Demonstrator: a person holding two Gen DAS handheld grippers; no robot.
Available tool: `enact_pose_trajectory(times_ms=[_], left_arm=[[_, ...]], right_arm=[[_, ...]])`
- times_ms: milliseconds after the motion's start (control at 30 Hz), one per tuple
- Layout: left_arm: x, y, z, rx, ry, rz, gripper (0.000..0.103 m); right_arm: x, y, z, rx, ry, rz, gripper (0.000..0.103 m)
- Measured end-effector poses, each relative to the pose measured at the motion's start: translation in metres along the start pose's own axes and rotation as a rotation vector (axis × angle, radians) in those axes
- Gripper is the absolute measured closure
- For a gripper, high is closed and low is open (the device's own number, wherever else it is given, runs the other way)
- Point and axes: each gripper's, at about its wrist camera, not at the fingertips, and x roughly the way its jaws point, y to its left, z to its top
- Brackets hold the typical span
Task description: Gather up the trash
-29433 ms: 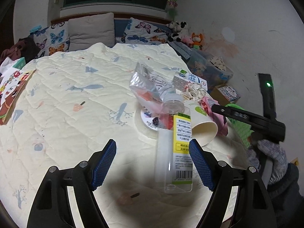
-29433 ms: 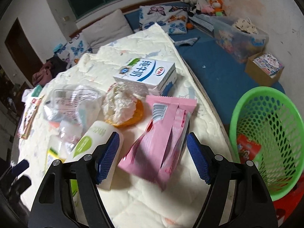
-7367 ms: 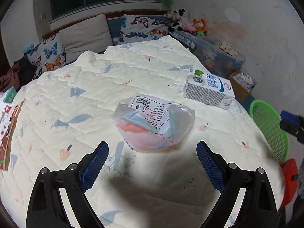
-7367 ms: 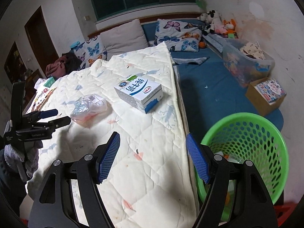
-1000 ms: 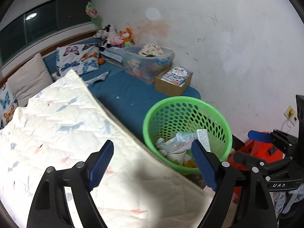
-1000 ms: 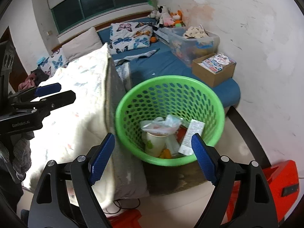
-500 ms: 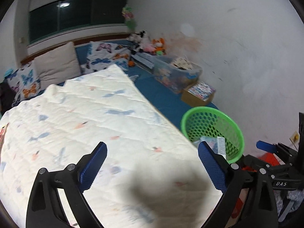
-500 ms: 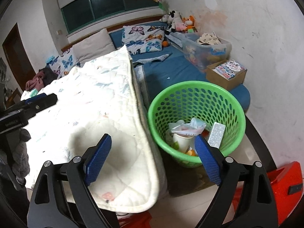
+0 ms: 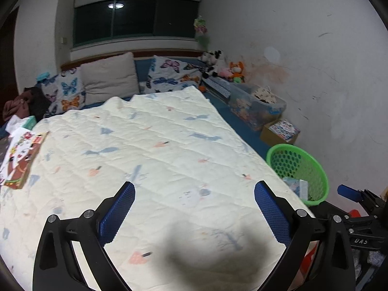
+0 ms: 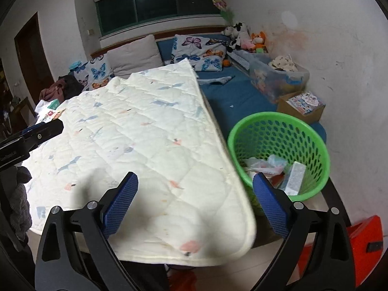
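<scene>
A green mesh basket [image 10: 278, 131] stands on the floor by the bed's right side, holding a crumpled plastic bag [image 10: 266, 163], a white carton [image 10: 294, 178] and other trash. It also shows in the left wrist view [image 9: 298, 160]. My left gripper [image 9: 194, 208] is open and empty over the near part of the cream quilt [image 9: 145, 150]. My right gripper [image 10: 195, 200] is open and empty over the quilt's near right corner [image 10: 218, 230], left of the basket. I see no trash on the quilt.
A picture book [image 9: 21, 160] lies at the quilt's left edge. Pillows [image 9: 109, 80] and plush toys [image 9: 225, 69] line the back. A clear storage bin [image 10: 278, 75] and a cardboard box [image 10: 303, 104] sit on the blue mat by the wall. A red object [image 10: 363, 247] is on the floor.
Both grippers have swung left, away from the basket and back over the quilt. The basket now sits further right in both views. Both stay open and empty.
</scene>
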Motion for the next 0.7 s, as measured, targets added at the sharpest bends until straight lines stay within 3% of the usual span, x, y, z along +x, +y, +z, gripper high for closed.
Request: enact_pose_trajectory(times_ms=[267, 700], left_arm=[[-0.023, 0.021, -0.011, -0.029, -0.036, 0.06, 0.007], [-0.035, 0.026, -0.024, -0.029, -0.058, 0.125, 0.007]], right_arm=[[-0.003, 0.02, -0.001, 0.017, -0.008, 0.022, 0.008], [-0.009, 0.033, -0.006, -0.036, -0.039, -0.031, 0.007]])
